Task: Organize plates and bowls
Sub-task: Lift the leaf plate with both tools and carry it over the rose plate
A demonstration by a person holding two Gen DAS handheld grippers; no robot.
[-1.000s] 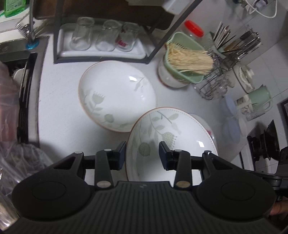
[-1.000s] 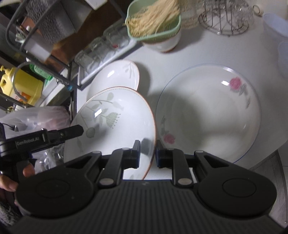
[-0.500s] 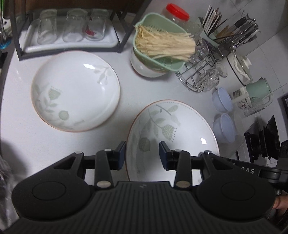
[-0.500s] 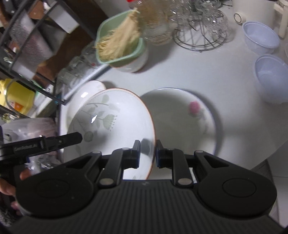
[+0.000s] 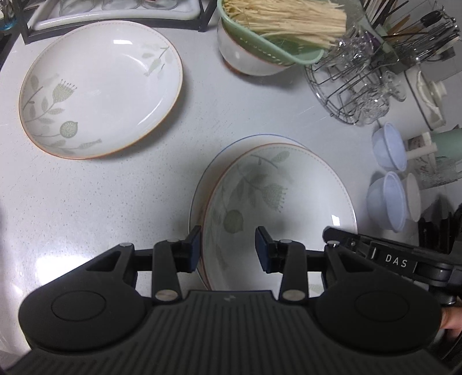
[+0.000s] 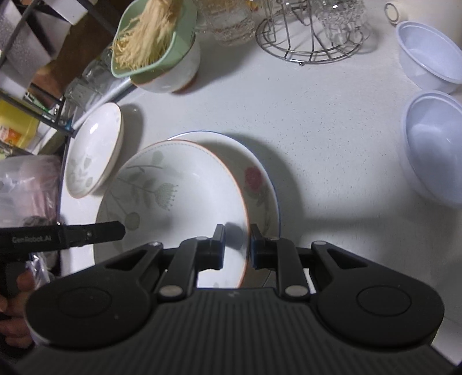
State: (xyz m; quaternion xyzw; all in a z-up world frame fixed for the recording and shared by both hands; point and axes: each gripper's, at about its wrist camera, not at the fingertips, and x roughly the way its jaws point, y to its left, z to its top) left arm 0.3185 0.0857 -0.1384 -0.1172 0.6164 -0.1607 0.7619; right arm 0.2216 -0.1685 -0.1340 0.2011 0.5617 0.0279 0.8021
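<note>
Far left of the white counter (image 5: 115, 202), a leaf-patterned plate (image 5: 99, 89) with an orange rim lies flat on its own, just in front of the tray of upturned glasses (image 5: 115, 5). Moving across, here's the action: a second leaf plate (image 5: 277, 213), same orange rim, held by both grippers at once over a blue-rimmed rose plate (image 6: 260, 184) that rests on the counter. Only a thin blue crescent of that lower plate shows from the left wrist view; from the right wrist view its pink flower peeks out past the held plate's edge. Whether the two plates touch, I cannot tell. The left gripper (image 5: 228, 248) has the near-left rim between its jaws, the outer pad against the rim's outside, the inner one standing over the plate's well, clearly parted. The right gripper (image 6: 235, 245) is pinched narrow on the opposite rim, jaws clamped on either side of the orange edge. Behind, a green strainer of pale noodles (image 5: 283, 20) sits in a white bowl (image 5: 245, 57). Further right, a wire rack (image 5: 346, 86) with glassware, and at the far right two pale blue plastic bowls (image 6: 433, 150), one behind the other, well apart from the plates.
</note>
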